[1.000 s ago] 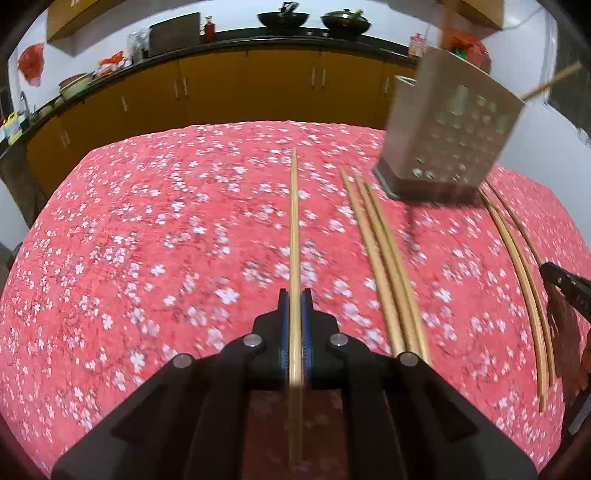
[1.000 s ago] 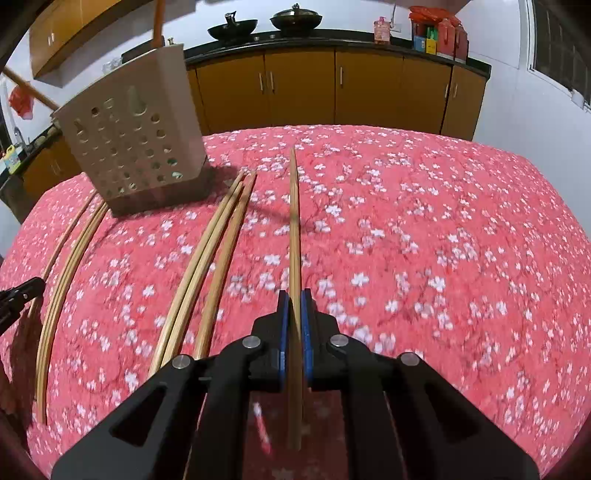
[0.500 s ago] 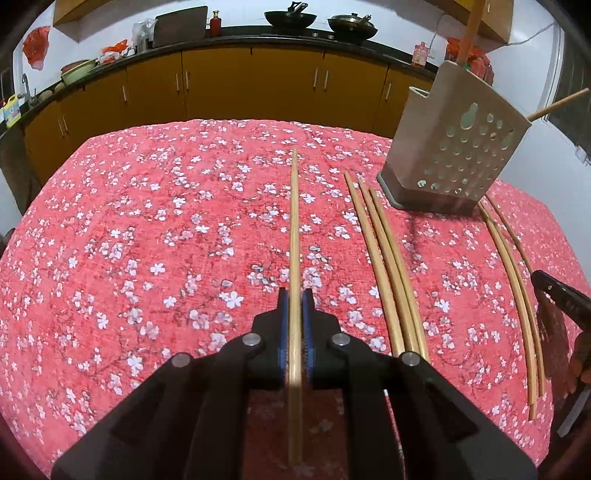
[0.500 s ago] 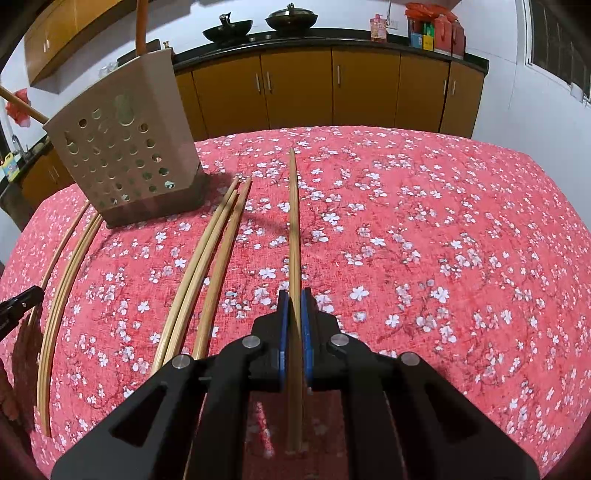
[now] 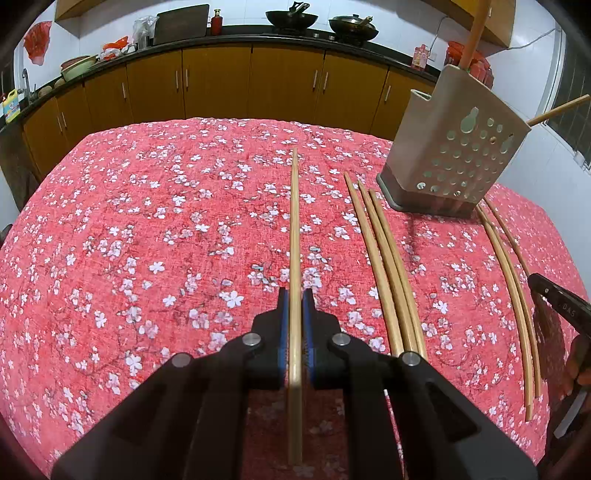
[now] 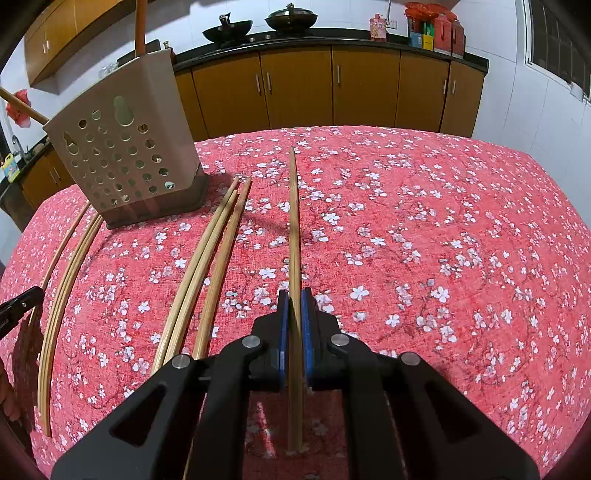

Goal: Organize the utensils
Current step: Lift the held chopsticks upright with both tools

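Both claws, left (image 5: 295, 325) and right (image 6: 294, 325), clenched on thin bamboo chopsticks (image 5: 294, 229); long overhang risks missing perforated grey plastic holder (image 5: 454, 147).

Home kitchen: wooden cabinets (image 5: 221, 85), dark counter (image 6: 325, 38) with woks (image 5: 291, 16), floral tablecloth (image 5: 147, 221).

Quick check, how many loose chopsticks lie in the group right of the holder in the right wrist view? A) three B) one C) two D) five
A: three chopsticks lie side by side on the cloth just right of the holder, apart from the one clamped in the right gripper.
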Motion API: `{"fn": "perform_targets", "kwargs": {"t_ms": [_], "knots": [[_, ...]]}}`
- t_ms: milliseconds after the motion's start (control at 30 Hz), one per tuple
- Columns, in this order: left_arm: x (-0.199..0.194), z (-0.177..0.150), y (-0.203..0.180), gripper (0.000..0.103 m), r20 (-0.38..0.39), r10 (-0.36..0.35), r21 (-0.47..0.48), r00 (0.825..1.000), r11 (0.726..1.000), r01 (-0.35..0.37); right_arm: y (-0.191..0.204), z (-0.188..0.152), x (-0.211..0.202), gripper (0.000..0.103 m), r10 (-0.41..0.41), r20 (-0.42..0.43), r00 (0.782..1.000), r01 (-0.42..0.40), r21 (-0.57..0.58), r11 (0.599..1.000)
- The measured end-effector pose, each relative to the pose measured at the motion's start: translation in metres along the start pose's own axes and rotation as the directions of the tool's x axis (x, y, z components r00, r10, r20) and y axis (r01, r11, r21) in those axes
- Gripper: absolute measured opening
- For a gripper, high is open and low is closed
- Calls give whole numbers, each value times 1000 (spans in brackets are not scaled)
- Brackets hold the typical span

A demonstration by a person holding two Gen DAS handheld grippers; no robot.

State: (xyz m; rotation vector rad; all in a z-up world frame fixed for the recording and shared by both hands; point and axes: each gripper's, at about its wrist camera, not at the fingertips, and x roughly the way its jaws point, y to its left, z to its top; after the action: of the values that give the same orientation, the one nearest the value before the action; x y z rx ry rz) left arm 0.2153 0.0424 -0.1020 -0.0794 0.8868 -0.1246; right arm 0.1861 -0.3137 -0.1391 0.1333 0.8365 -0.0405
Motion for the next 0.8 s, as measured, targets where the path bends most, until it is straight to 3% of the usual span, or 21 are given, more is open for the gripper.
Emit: {"fn": "perform_targets", "kwargs": {"t_ms": [800], "knots": [[-3, -5, -3, 10, -1, 6, 0, 1000, 1000, -6, 1, -1, -3, 8, 11, -2, 1000, -11, 11, 1000]]}}
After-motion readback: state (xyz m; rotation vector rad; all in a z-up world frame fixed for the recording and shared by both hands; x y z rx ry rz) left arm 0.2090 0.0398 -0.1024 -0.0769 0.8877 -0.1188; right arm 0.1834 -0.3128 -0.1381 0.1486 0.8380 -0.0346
